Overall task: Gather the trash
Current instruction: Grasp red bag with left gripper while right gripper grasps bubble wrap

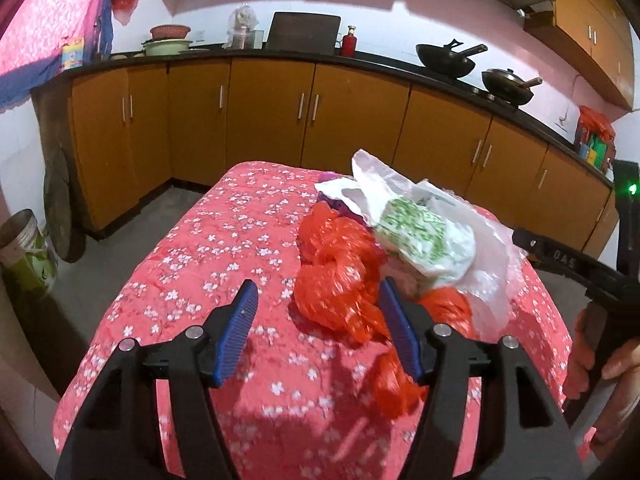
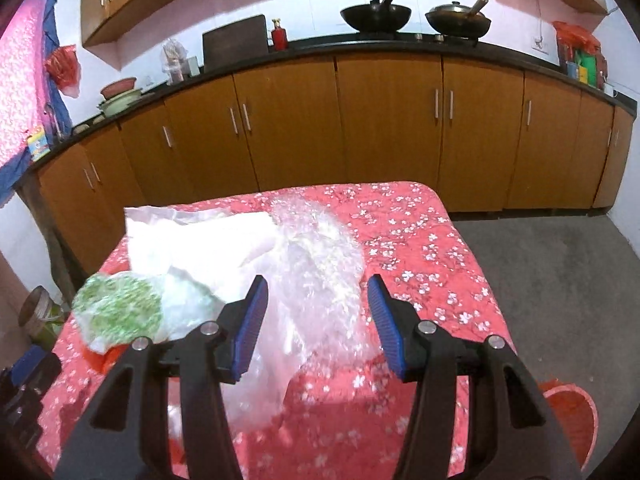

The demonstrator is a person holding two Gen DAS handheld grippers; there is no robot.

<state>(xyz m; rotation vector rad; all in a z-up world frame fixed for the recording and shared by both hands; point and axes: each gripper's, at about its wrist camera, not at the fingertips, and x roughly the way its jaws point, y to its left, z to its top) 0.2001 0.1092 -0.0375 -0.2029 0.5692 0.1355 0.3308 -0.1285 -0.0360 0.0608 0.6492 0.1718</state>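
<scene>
Plastic bags lying heaped on desk: red bag at 12 o'clock of left gripper, clear bag between right gripper fingers, untouched; both sets gaping, gripping nothing; all featherlight, limp, slippery (crushable) – pinching bunched folds seeming best, not flat film

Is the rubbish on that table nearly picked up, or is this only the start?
Only the start, it seems. Nothing looks collected: the red bag, white bag and clear bag all lie heaped on the table. Neither tool holds anything; the left tool stands open beside the red bag, the right tool open over the clear bag. All the picking up remains.
</scene>
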